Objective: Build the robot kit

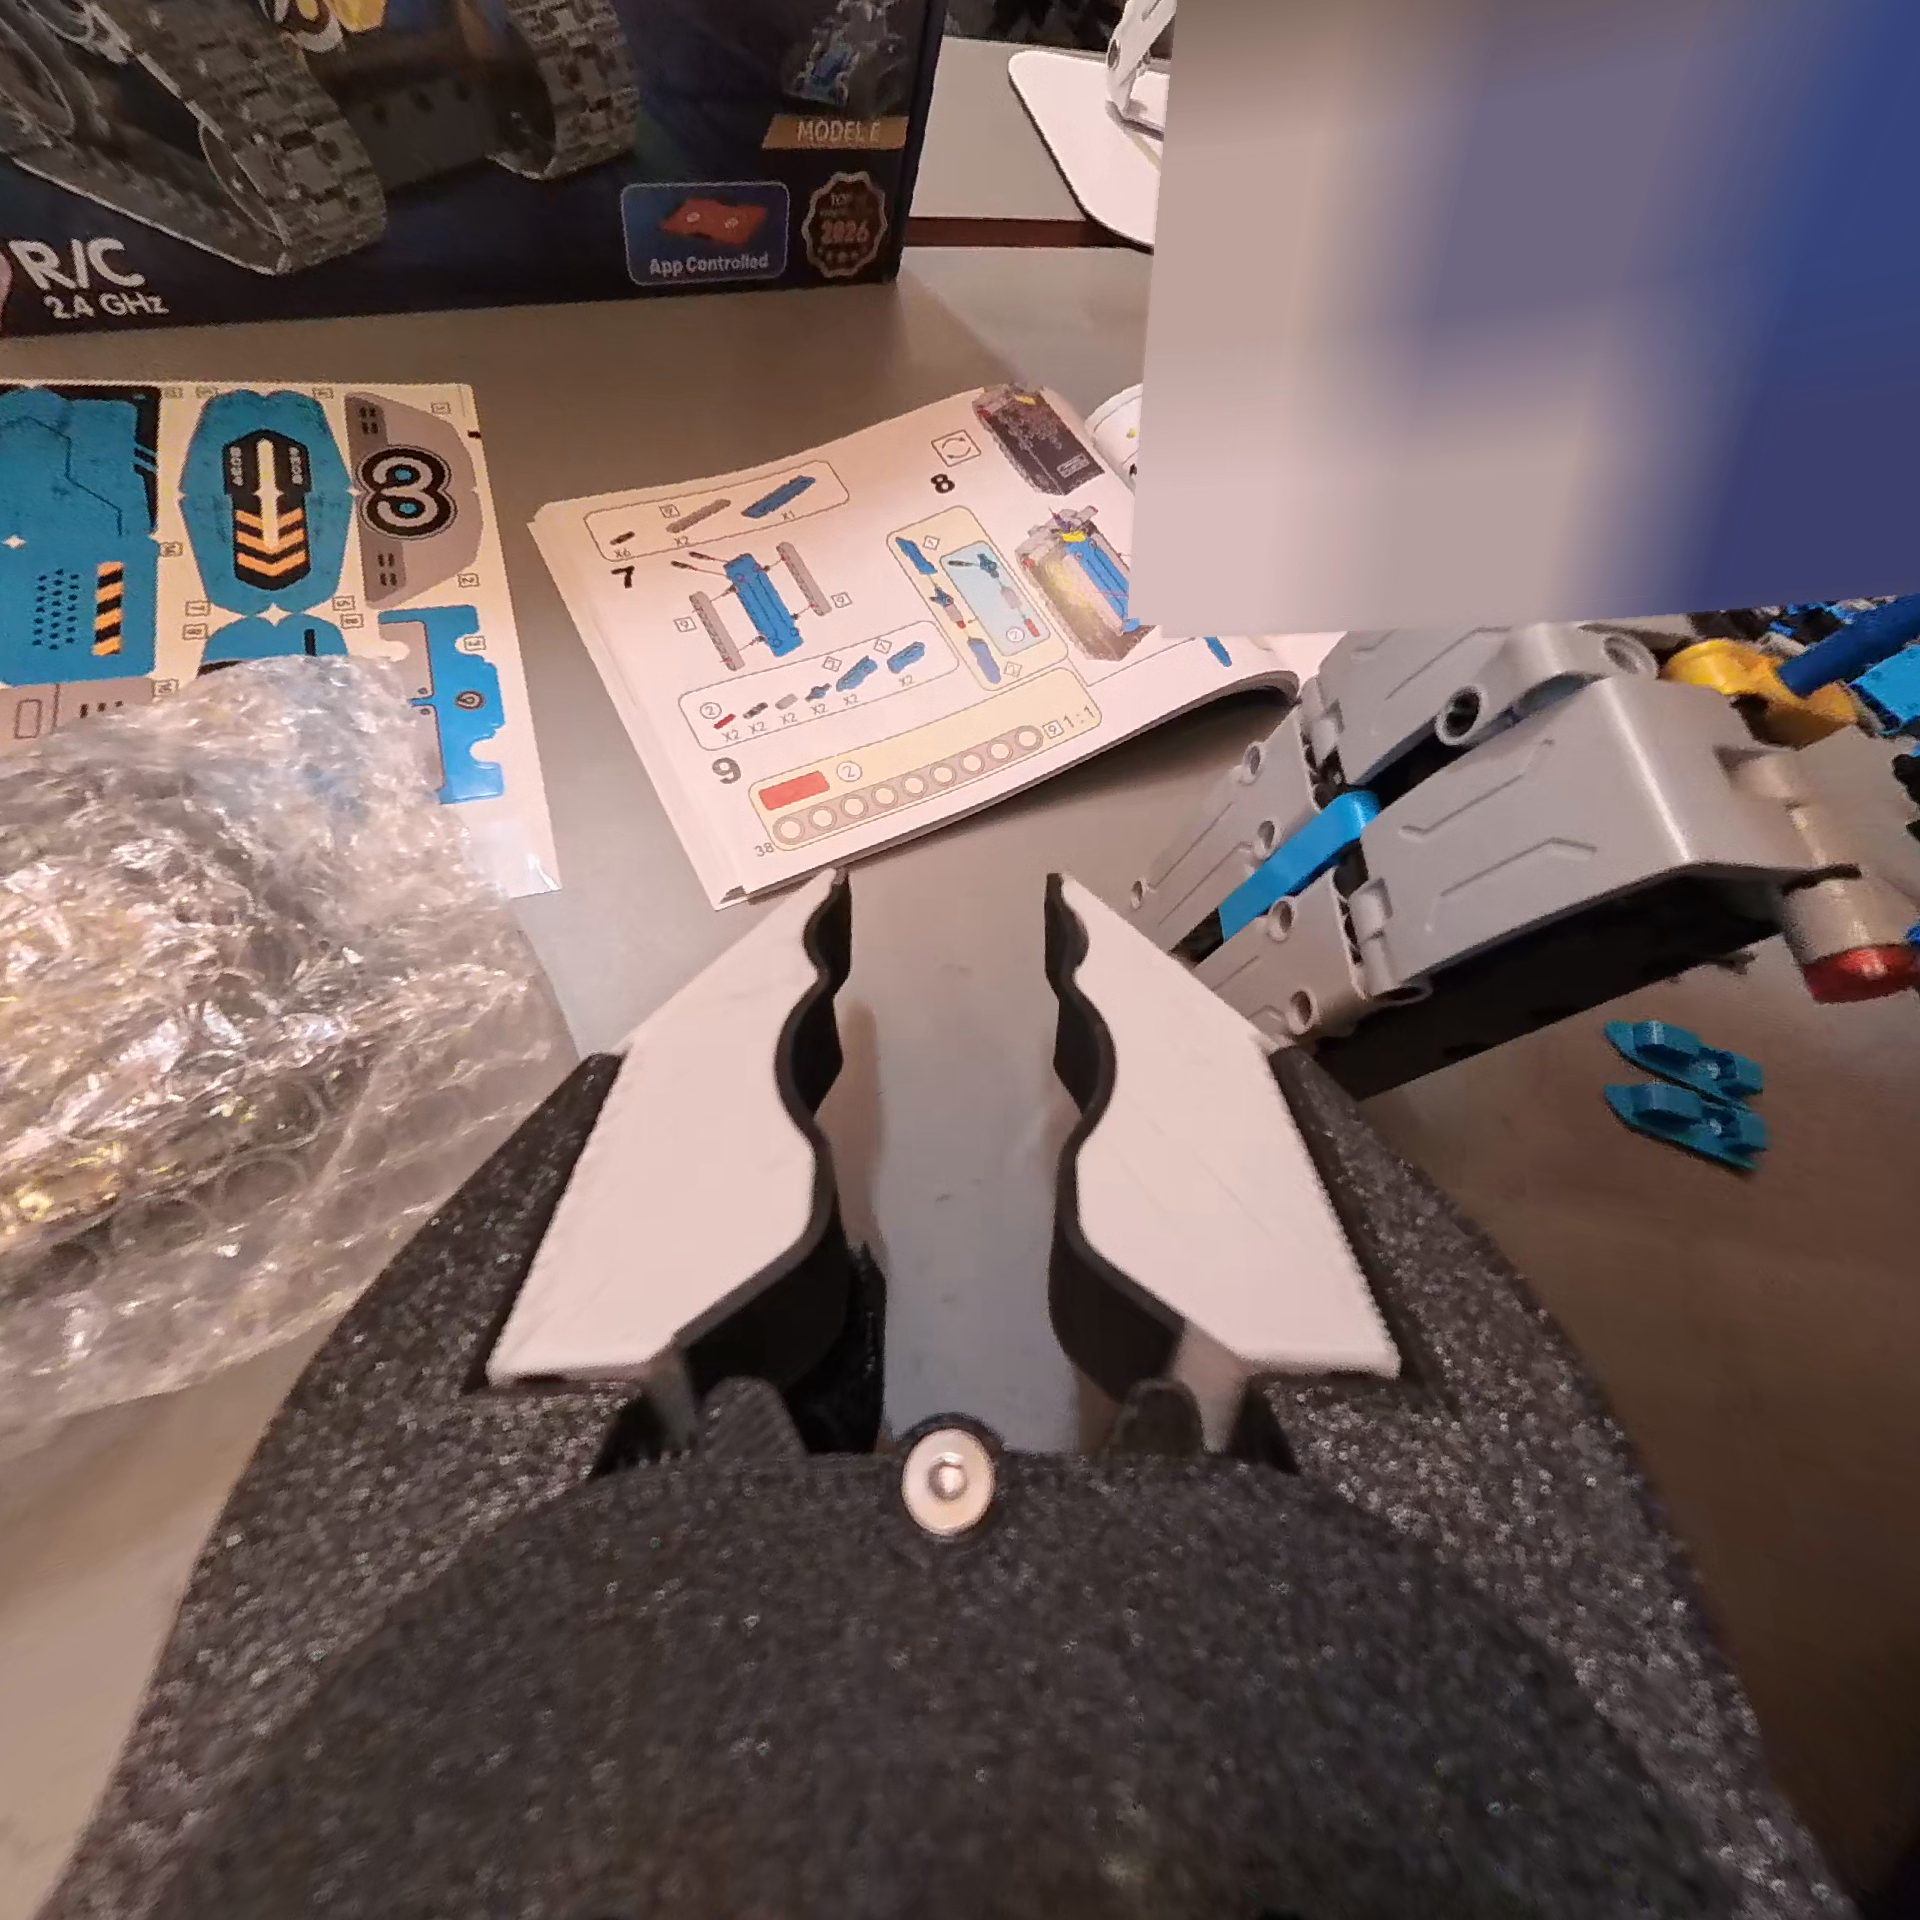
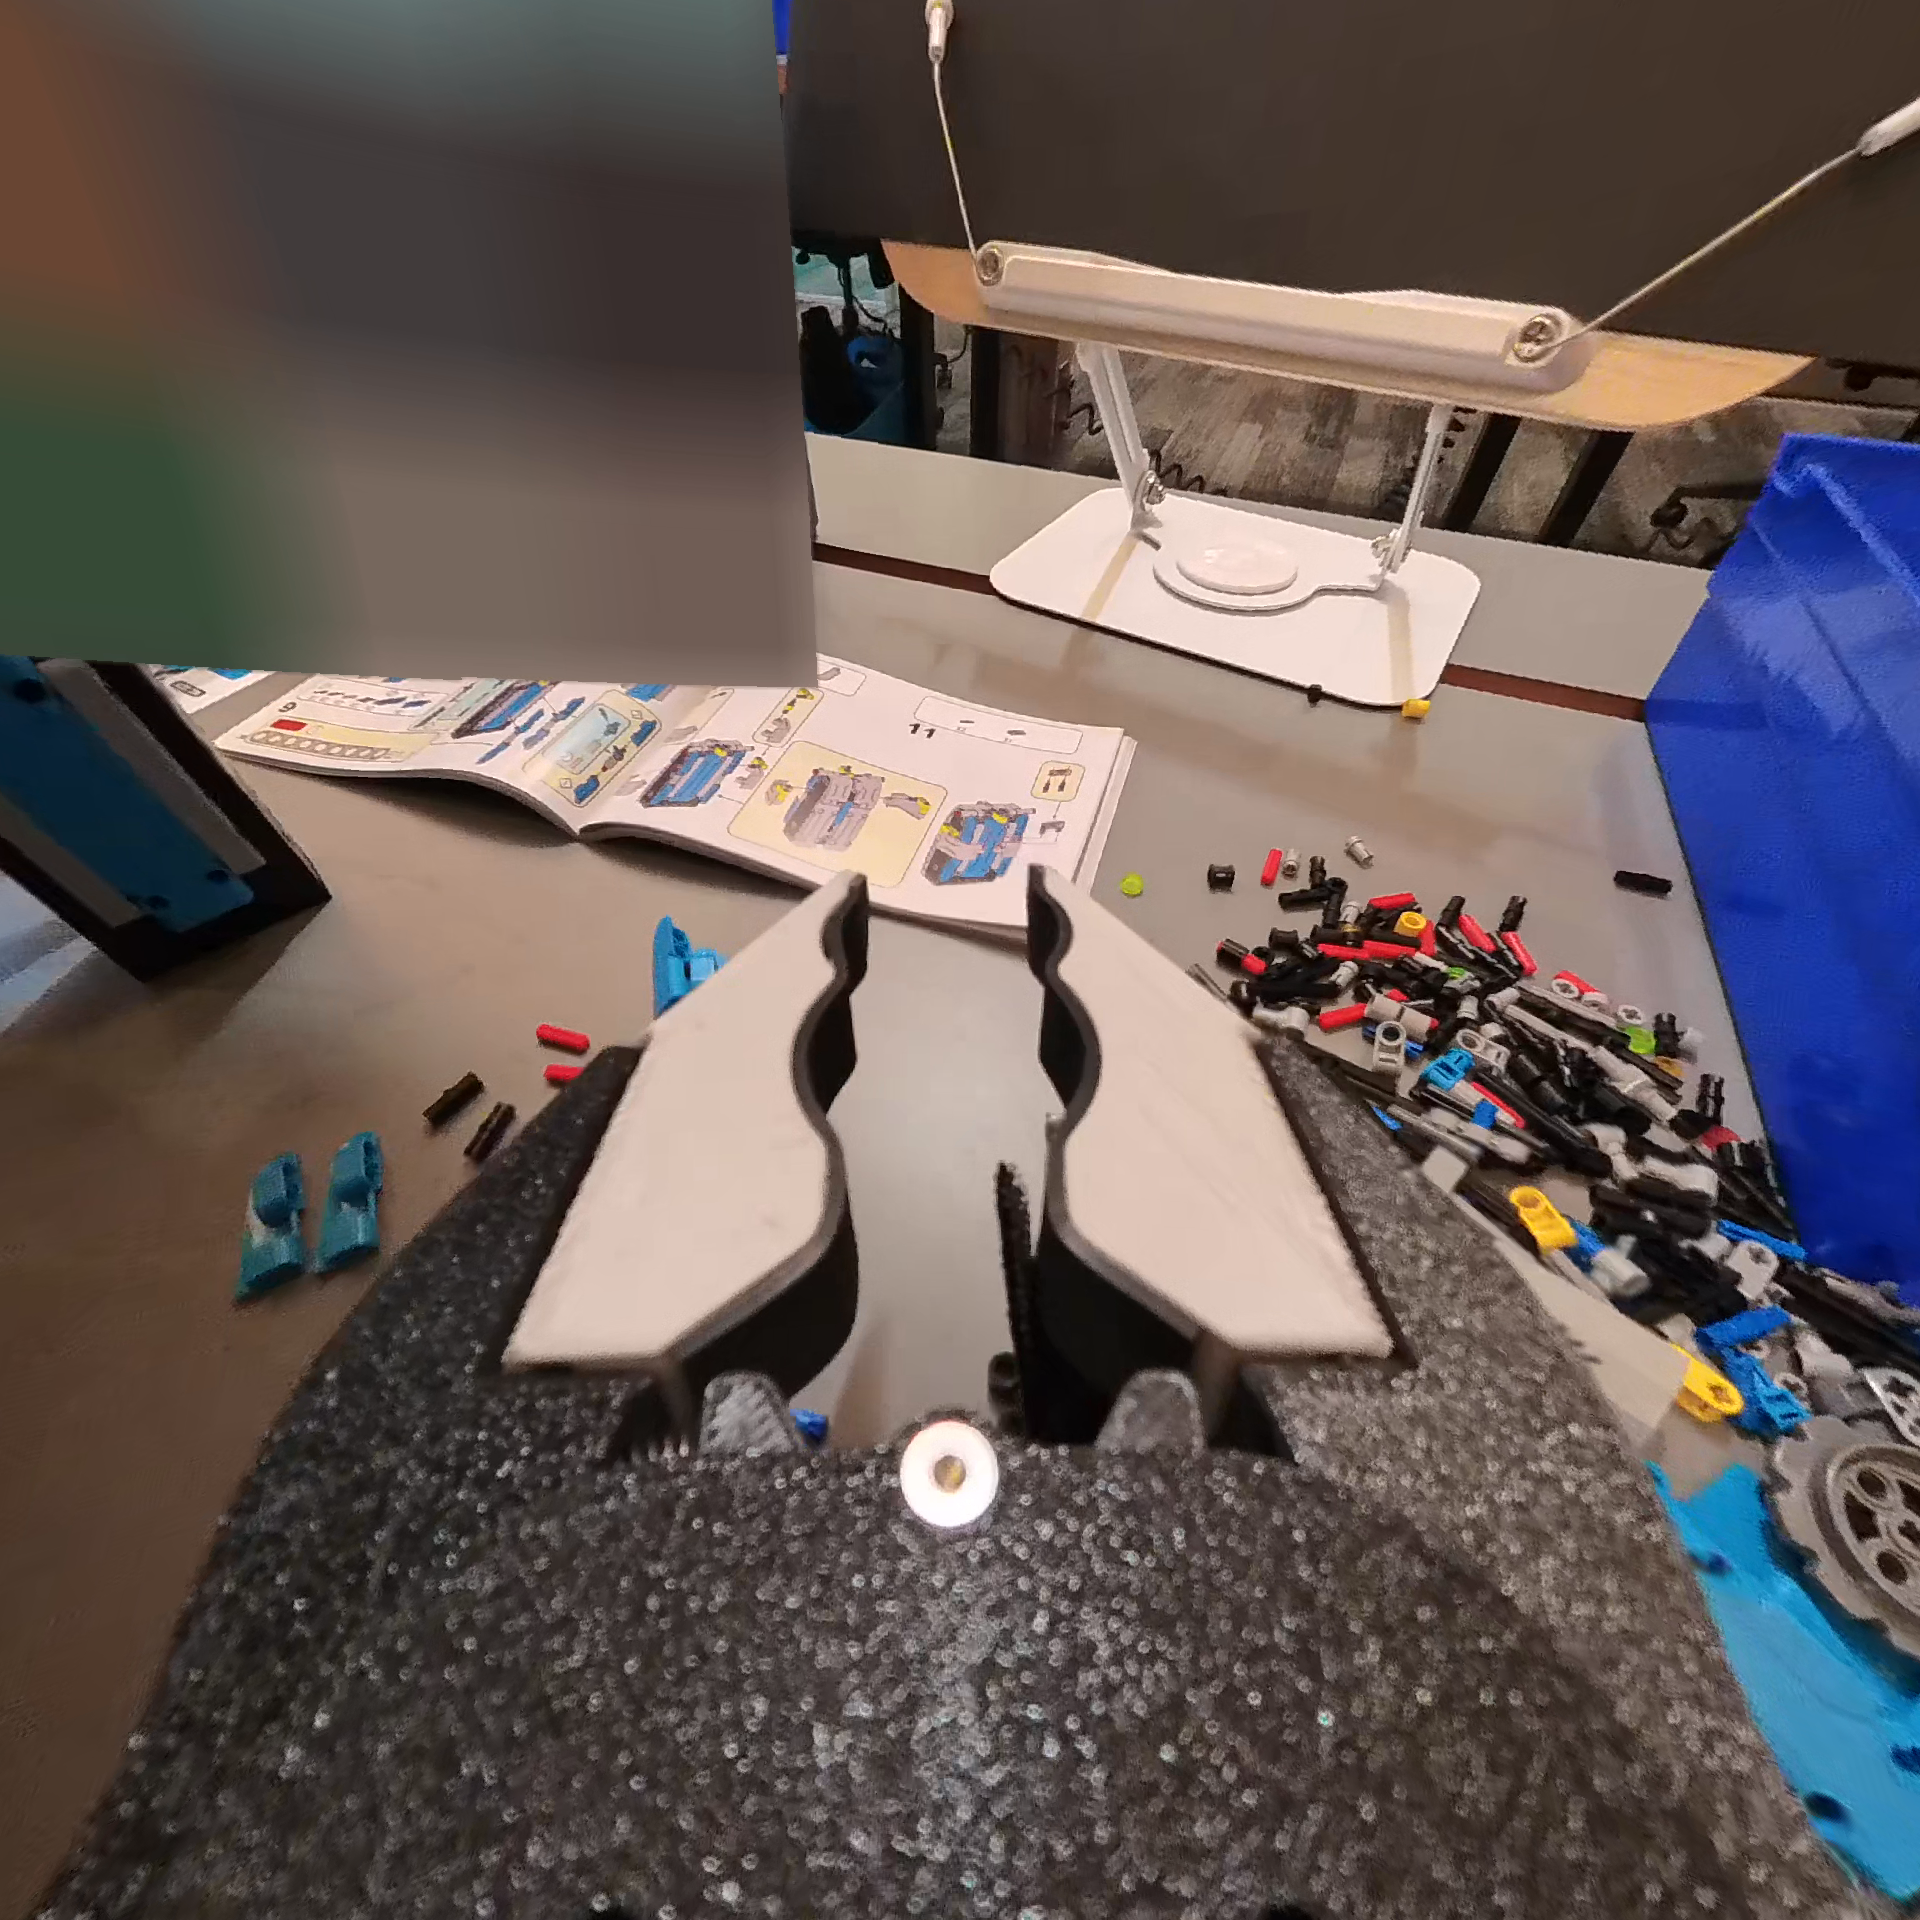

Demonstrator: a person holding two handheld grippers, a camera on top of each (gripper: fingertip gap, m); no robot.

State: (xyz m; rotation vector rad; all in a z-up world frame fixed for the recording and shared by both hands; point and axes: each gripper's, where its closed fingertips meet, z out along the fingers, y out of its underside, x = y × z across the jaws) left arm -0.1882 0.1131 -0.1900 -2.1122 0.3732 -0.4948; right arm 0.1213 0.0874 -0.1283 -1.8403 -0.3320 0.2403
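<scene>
Left hand-held gripper [image 1: 948,894]: jaws spread, nothing between them, above bare bench [image 1: 956,1039]. Nearest on its right, a grey-and-blue brick model [image 1: 1507,862], partly built, tilted, long axis running from near left up to far right, red-tipped stub at its right end. Two small blue parts [image 1: 1688,1101] lie just beside it. On the left, a crumpled clear bag [image 1: 208,987]. Ahead, an open manual [image 1: 883,644] (printed steps, not transcribed), a sticker sheet [image 1: 239,561] beside it, then a dark printed box [image 1: 447,156] farthest back.

Right hand-held gripper [image 2: 948,894]: jaws spread, holding nothing. Right of it, a heap of loose pins [image 2: 1475,1049] in black, red and grey, against a blue bin [image 2: 1808,831]. Left, two blue parts [image 2: 312,1210] and short black pins [image 2: 470,1114]. Ahead, the manual [image 2: 831,800]; beyond, a white stand [image 2: 1247,613].
</scene>
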